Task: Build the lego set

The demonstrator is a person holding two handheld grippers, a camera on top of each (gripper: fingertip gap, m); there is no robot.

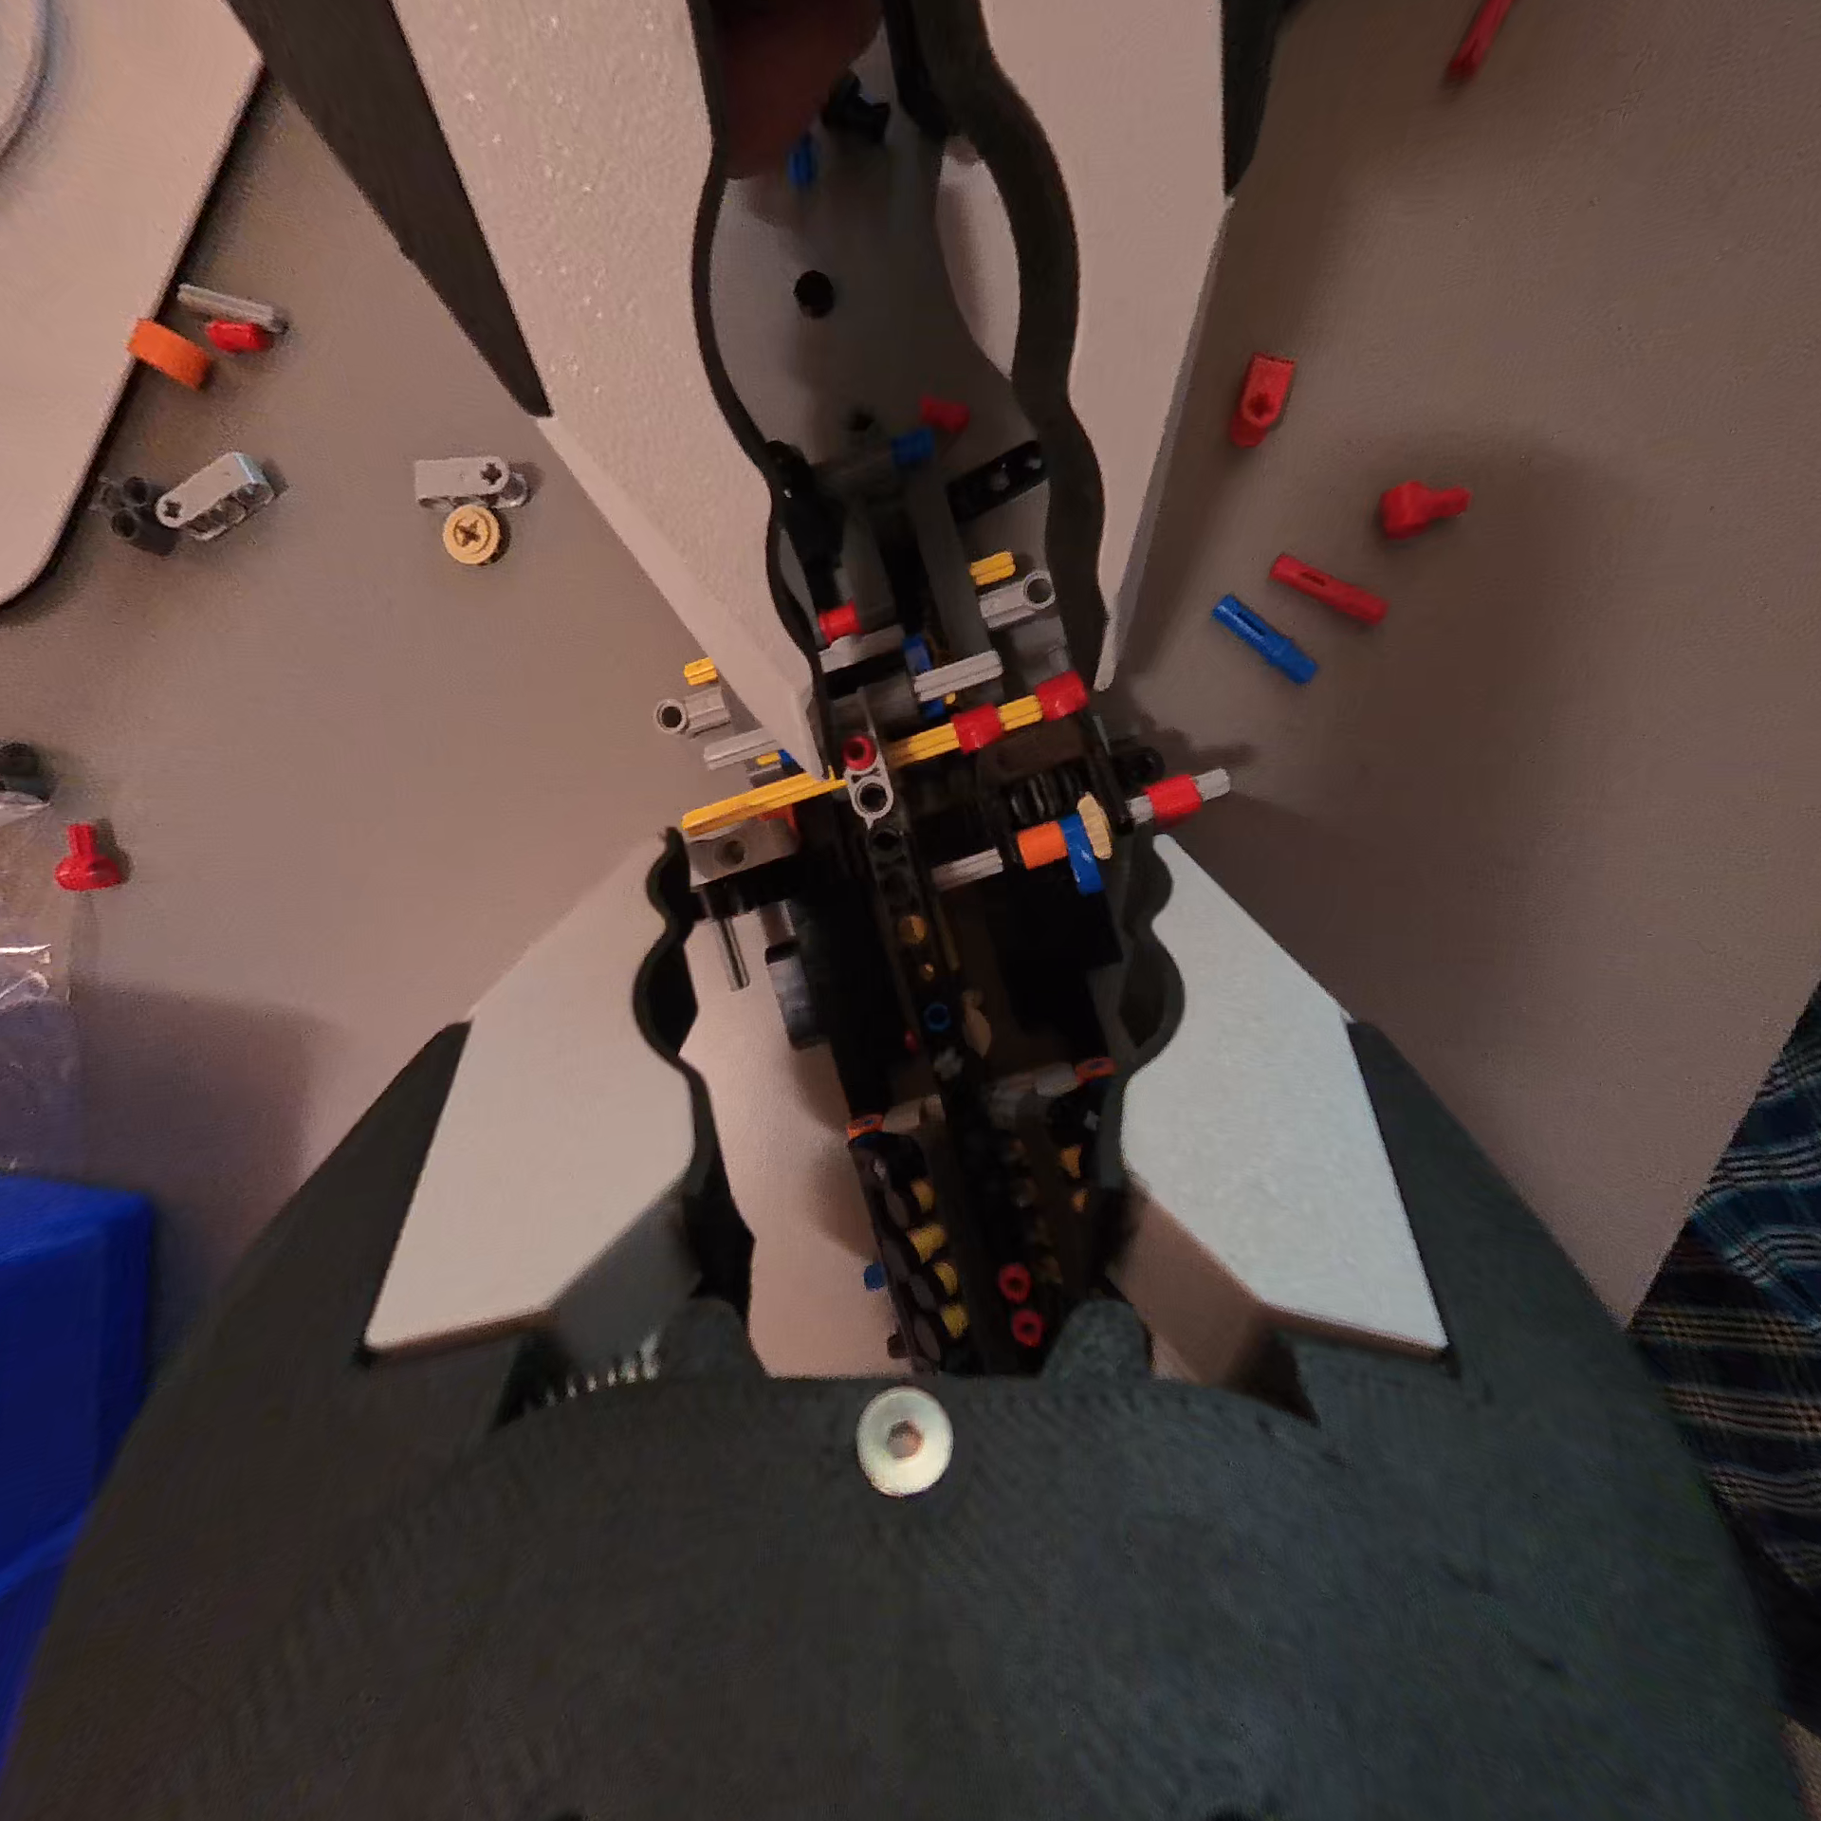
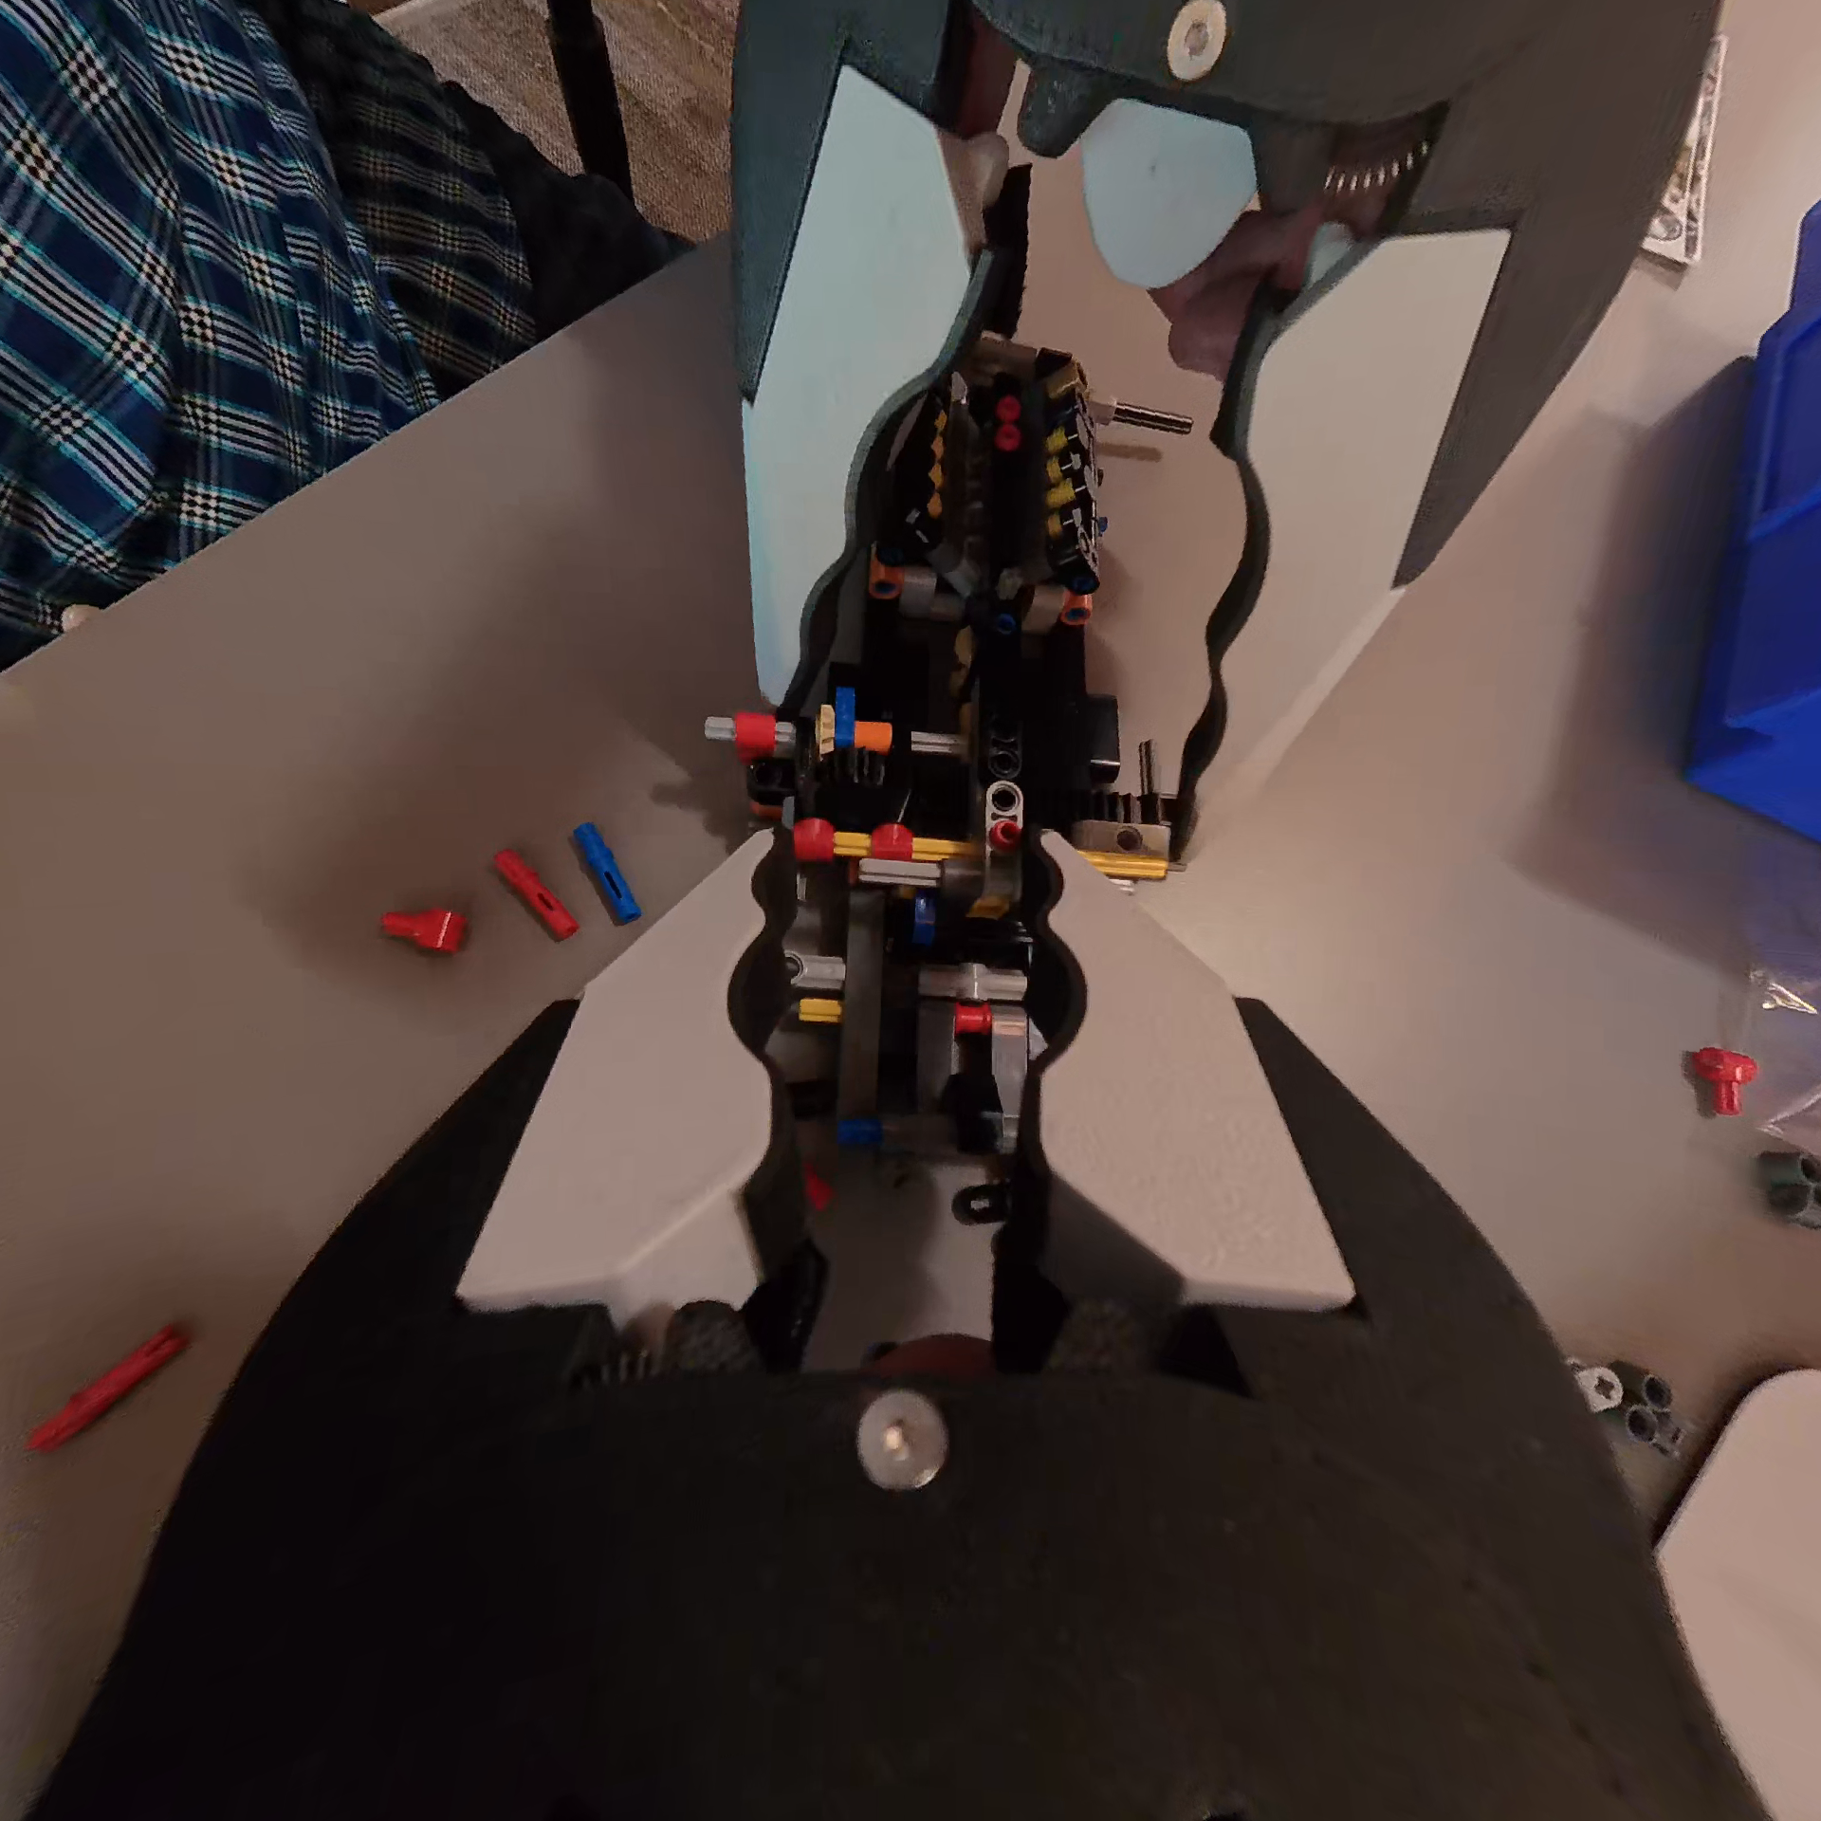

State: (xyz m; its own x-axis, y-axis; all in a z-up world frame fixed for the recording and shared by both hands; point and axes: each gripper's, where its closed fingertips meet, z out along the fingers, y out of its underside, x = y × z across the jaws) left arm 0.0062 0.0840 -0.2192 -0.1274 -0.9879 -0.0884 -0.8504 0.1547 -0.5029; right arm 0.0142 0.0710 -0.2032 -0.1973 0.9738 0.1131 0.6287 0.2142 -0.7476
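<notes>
A black Technic lego model point(image 1: 985, 946) with yellow axles, red bushes and grey beams lies on the pale table point(image 1: 394, 709). My left gripper point(image 1: 911, 857) reaches from the near side; its fingers point(image 1: 1148, 985) press the model's wide black part, shut on it. The right gripper point(image 1: 956, 719) comes from the far side, facing it. In the right wrist view my right gripper point(image 2: 907, 847) is shut on the model's point(image 2: 976, 690) narrower grey end. The left gripper point(image 2: 985, 769) holds the far end.
Loose parts lie around: a red pin point(image 1: 1325, 589), a blue pin point(image 1: 1263, 639), a red connector point(image 1: 1259, 399), grey beams point(image 1: 212, 493), a tan disc point(image 1: 476, 533). A blue bin point(image 2: 1764, 591) stands to one side. A long red axle point(image 2: 103, 1389) lies near. Plaid cloth point(image 2: 197, 296) borders the table edge. My two grippers' fingertips are within a few centimetres of each other. My right gripper's tips are some 4 centimeters from the blue pin point(image 1: 1263, 639). My right wrist view point(image 2: 610, 867) looks at it from another angle.
</notes>
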